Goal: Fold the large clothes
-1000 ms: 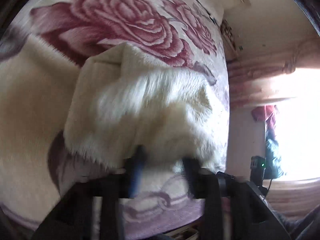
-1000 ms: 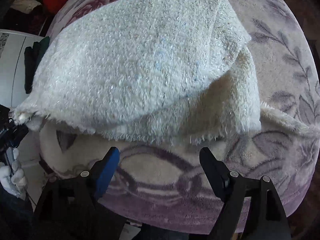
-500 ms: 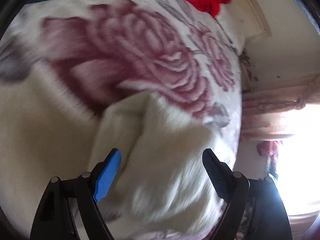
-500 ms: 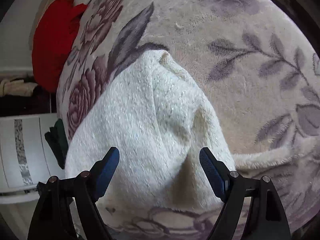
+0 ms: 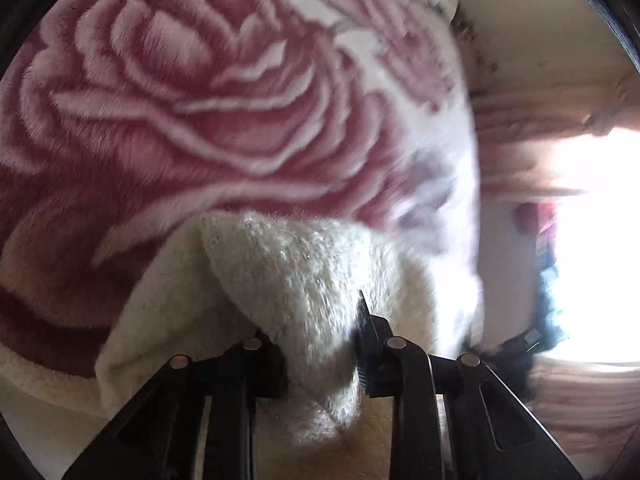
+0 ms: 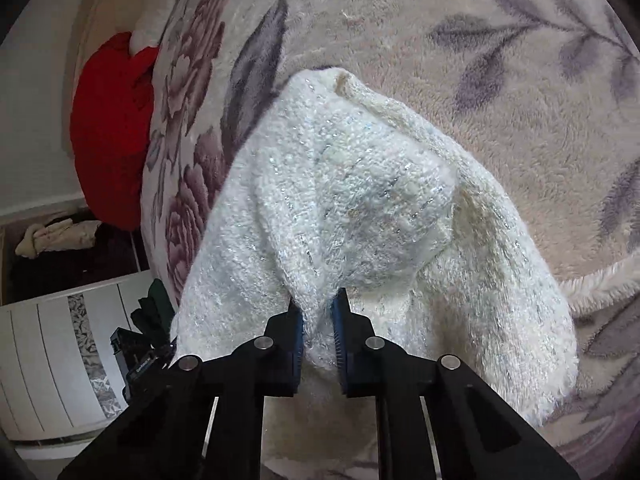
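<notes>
A fluffy white knit garment lies bunched on a plush rose-patterned blanket. My right gripper is shut on a fold of the garment near its front edge, and the cloth rises between the blue pads. In the left wrist view the same white garment fills the lower middle. My left gripper is shut on a thick bunch of it; the left fingertip is buried in the cloth.
The blanket covers the bed. A red cloth lies at the bed's far left. A white cabinet and dark items stand beside the bed on the left. A bright window lies to the right.
Both grippers were open half a second ago and have closed on the white garment. Both views have moved in closer over it.
</notes>
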The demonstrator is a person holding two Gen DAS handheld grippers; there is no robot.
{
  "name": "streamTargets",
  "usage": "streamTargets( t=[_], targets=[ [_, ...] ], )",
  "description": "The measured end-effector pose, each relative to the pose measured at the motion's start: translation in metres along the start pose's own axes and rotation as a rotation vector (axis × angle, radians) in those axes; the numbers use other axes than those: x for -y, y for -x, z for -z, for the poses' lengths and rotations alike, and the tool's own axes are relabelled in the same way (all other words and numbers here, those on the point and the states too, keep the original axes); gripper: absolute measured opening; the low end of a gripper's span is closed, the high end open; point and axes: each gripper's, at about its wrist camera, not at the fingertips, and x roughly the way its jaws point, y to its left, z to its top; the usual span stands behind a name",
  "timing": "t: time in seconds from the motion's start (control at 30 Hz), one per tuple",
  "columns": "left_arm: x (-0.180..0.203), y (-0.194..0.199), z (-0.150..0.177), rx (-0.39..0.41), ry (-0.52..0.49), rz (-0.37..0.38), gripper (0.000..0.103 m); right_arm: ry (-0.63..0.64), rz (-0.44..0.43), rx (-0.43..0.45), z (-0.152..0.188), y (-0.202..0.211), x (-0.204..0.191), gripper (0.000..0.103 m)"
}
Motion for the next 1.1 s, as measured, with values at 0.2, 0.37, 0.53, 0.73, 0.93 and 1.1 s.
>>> streamTargets(
  t=[0.2,0.37,0.53,0.73,0.93,1.1],
  targets=[
    [-0.070,-0.053,-0.030,-0.159,0.212,0.089,0.029,-0.016,0.029,0.059,0.028,0.027,0.007,0.009],
    [-0.083,-0.015,-0.011,-0.089,0.287,0.250,0.053,0.058,0.226,-0.032,0.030,-0.002,0.009,0.021],
    [-0.067,0.068,0.027,0.117,0.198,0.229,0.083,0.053,0.137,-0.045,0.030,0.015,-0.001,0.067],
    [-0.043,0.031,0.060,0.047,0.119,-0.007,0.083,-0.035,0.083,-0.041,0.031,0.014,0.013,0.069],
    [-0.028,0.019,0.090,0.172,0.029,-0.081,0.015,-0.027,0.045,0.027,0.036,0.010,-0.004,0.011],
    [-0.087,0.017,0.099,0.181,0.171,-0.071,0.015,-0.045,0.103,0.121,0.038,0.034,0.004,0.003]
  ],
)
